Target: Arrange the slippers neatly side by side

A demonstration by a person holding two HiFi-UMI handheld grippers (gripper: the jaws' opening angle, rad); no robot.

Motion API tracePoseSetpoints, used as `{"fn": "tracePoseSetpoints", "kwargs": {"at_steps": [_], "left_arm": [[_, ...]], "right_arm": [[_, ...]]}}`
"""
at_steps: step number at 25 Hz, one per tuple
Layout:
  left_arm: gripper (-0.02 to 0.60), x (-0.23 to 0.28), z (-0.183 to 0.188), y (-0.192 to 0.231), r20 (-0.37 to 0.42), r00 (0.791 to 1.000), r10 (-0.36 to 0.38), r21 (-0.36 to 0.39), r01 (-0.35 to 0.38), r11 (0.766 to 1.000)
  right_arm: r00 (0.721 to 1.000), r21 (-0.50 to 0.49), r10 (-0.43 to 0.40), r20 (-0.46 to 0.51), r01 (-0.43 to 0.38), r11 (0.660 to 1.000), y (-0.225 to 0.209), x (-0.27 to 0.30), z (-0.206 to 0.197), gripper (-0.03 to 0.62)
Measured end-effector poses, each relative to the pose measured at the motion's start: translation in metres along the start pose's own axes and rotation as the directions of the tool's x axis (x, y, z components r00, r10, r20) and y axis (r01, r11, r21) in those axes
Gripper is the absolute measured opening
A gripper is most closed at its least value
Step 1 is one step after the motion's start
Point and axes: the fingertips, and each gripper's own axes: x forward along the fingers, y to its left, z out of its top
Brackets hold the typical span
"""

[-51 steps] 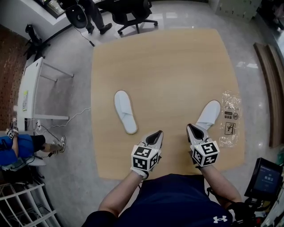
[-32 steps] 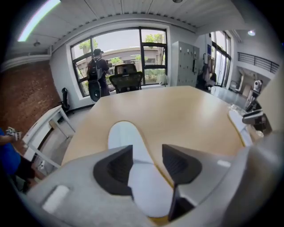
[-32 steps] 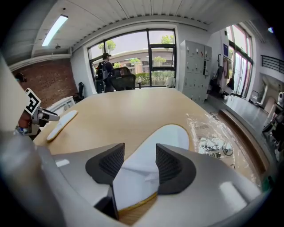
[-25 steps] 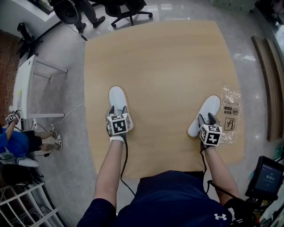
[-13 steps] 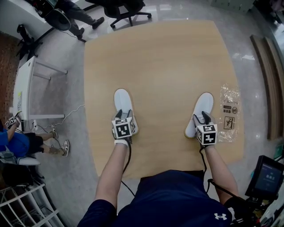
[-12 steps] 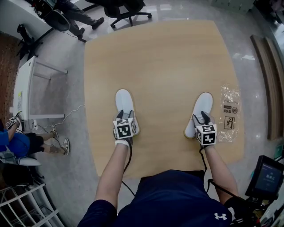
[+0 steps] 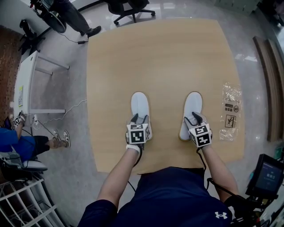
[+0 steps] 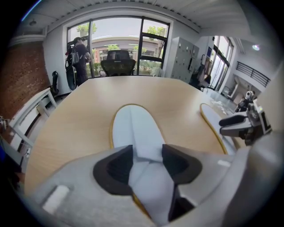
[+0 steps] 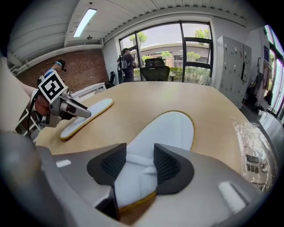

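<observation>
two white slippers with thin yellow sole edges lie flat on a pale wooden table (image 7: pixel 164 57), in the lower middle of the head view. the left slipper (image 7: pixel 140 104) and the right slipper (image 7: pixel 193 104) both point their toes toward the top of the frame. they run roughly parallel, at about the same height in the picture, with a strip of bare wood between them.

the left gripper (image 7: pixel 139 119) sits over the heel half of the left slipper. in the left gripper view its dark pads are clamped on the white fabric upper, which is pinched into a fold between them. the toe of the slipper stretches away across the table, up the middle of that view.

the right gripper (image 7: pixel 194 119) sits over the heel half of the right slipper. in the right gripper view its jaws are closing, with the slipper's upper between them. the ribbed pads press on the bunched white fabric, and the toe angles toward the upper right of that view.

each gripper carries a cube with black and white square markers, and the person's bare forearms reach in from the bottom of the head view.

a clear plastic wrapper (image 7: pixel 230 111) with dark print lies on the table just beside the right slipper, toward the right edge of the frame. beyond the table's far edge, at the top of the head view, stands a black office chair (image 7: pixel 128 6). at the upper left a person (image 7: pixel 75 17) stands on the glossy floor.
</observation>
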Motion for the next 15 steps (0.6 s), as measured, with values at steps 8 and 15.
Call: {"fn": "tracePoseSetpoints", "kwargs": {"at_steps": [8,15], "left_arm": [[0.207,-0.006,-0.017,-0.045,-0.032,0.997,-0.068,-0.002,0.068,0.998],[0.204,-0.006,-0.025,-0.066,-0.049,0.994,-0.097,0.026,0.098,0.995]], "right_arm": [[0.997,-0.069,0.071,-0.006,-0.071,0.995,0.035,0.003,0.005,0.195],[0.988,-0.141,0.153,-0.017,-0.154,0.978,0.062,0.006,0.002,0.193]]}}
